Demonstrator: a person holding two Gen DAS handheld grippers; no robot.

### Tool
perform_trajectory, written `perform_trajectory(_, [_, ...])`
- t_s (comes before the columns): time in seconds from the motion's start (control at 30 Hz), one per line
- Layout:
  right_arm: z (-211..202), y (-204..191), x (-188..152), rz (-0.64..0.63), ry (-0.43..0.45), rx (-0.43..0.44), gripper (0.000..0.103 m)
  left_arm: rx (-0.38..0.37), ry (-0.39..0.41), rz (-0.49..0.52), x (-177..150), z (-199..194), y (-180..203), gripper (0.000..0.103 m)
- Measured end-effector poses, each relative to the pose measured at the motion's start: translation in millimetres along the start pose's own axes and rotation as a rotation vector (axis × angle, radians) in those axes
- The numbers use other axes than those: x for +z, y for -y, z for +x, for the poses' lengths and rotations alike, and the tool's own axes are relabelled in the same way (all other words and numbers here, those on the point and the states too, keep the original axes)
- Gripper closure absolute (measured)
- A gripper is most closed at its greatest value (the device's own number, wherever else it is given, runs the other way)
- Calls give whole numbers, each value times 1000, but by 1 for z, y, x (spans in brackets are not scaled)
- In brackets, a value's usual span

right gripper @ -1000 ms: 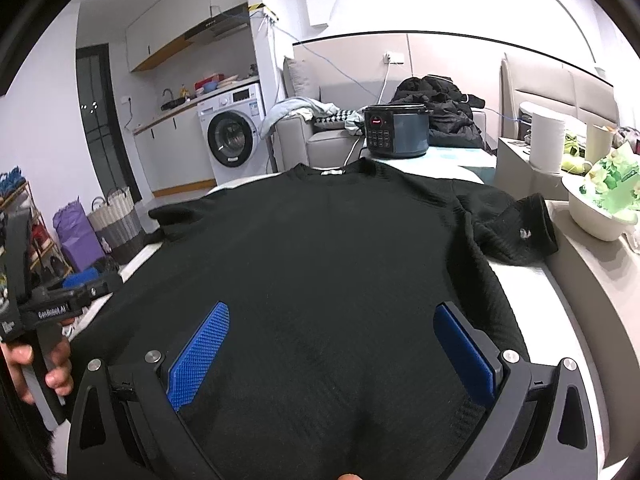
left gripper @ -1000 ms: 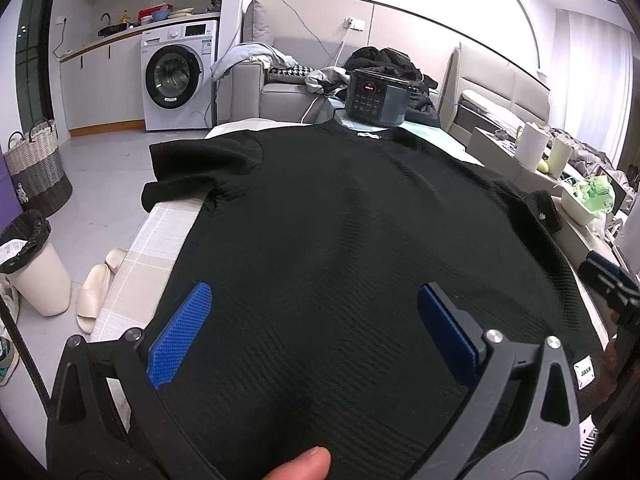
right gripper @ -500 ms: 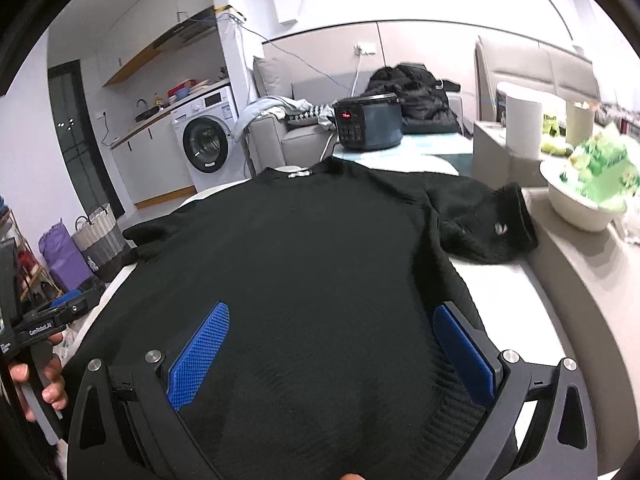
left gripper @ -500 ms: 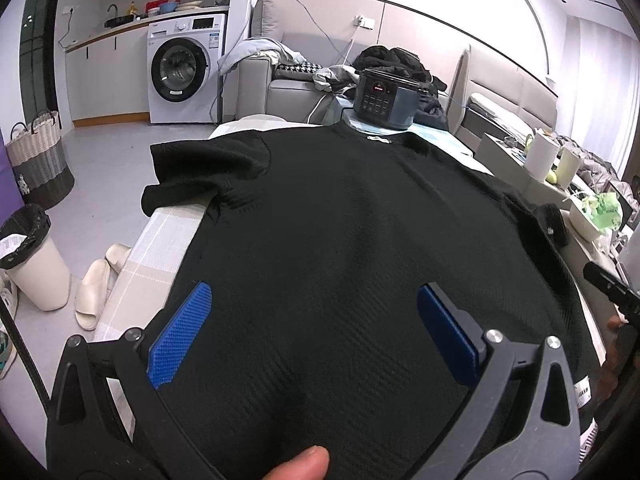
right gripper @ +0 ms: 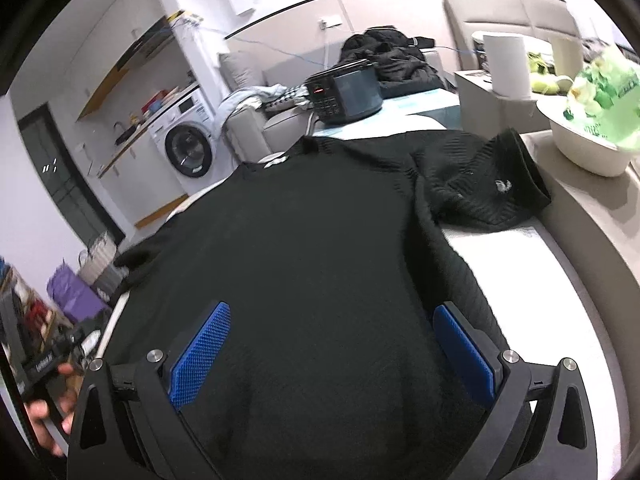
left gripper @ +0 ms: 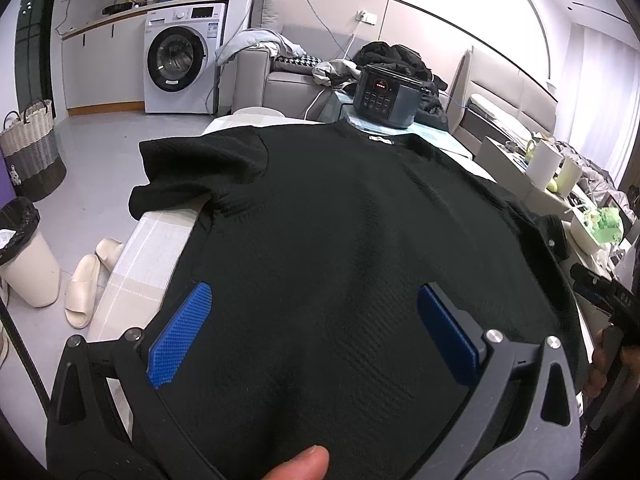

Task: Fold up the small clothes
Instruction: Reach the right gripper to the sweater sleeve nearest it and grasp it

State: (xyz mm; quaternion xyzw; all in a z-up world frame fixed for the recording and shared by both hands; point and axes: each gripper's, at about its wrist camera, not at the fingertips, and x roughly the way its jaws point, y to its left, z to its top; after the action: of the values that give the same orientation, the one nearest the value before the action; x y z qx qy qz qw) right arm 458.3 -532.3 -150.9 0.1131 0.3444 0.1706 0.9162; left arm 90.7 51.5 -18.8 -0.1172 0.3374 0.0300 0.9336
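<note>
Well, both grippers have their jaws spread wide over the near hem of one black ribbed short-sleeved T-shirt (left gripper: 340,240), pinching nothing. The left gripper (left gripper: 312,336) shows two blue textured pads (left gripper: 180,332), and the right gripper (right gripper: 332,348) shows two more (right gripper: 200,352). The shirt lies flat on a pale checked tabletop (left gripper: 152,248), collar at the far end, with a small white neck label (left gripper: 380,139) too small to read. Its left sleeve hangs over the table's left edge; its right sleeve (right gripper: 484,188) lies crumpled and carries one small white emblem. Just beyond the collar stands one dark round electric cooker (left gripper: 386,98) with a red lit display. Farther left is one white front-loading washing machine (left gripper: 182,64). On the floor at left are two cream slippers (left gripper: 90,280), one cream bin with a black liner (left gripper: 24,256), and one woven basket (left gripper: 30,148). At far right sits one white bowl holding green packaging (right gripper: 592,120). Writing on the left gripper's side, seen from the right wrist, is blurred.
</note>
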Motion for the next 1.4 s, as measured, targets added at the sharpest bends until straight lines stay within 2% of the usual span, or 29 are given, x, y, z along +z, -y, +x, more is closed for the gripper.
perform_trajectory(0.1, [1, 15, 13, 84, 39, -17, 0, -17, -2, -18, 6, 7, -4, 1])
perform_trajectory(0.23, [5, 49, 30, 265, 98, -12, 0, -24, -22, -38, 14, 24, -6, 1])
perform_trajectory(0.3, [9, 64, 36, 317, 112, -64, 1, -32, -29, -42, 17, 30, -6, 1])
perform_trajectory(0.4, [15, 81, 50, 340, 116, -146, 4, -40, -32, -29, 20, 36, -2, 1])
perform_trajectory(0.57, [29, 118, 67, 467, 104, -188, 10, -44, -49, -13, 22, 47, 4, 1])
perform_trajectory(0.7, [37, 131, 74, 496, 108, -245, 13, -59, -65, 1, 24, 56, 13, 1])
perform_trajectory(0.87, [49, 144, 75, 536, 85, -257, 21, -100, -71, 57, 33, 62, 43, 1])
perform_trajectory(0.97, [53, 146, 75, 543, 95, -276, 31, -127, -65, 97, 38, 64, 63, 1])
perform_trajectory(1.07, [54, 146, 70, 530, 85, -300, 52, -153, -71, 117, 39, 66, 79, 1])
perform_trajectory(1.13, [54, 150, 70, 543, 89, -321, 60, -163, -74, 135, 37, 66, 87, 1])
perform_trajectory(1.2, [52, 153, 69, 558, 99, -357, 76, -163, -74, 159, 33, 65, 93, 1])
perform_trajectory(1.23, [51, 155, 67, 568, 103, -370, 79, -162, -75, 173, 31, 65, 96, 1])
perform_trajectory(1.27, [51, 155, 66, 570, 107, -381, 86, -162, -77, 184, 28, 65, 99, 1])
perform_trajectory(1.4, [47, 147, 70, 521, 134, -433, 91, -161, -88, 203, 21, 66, 101, 1])
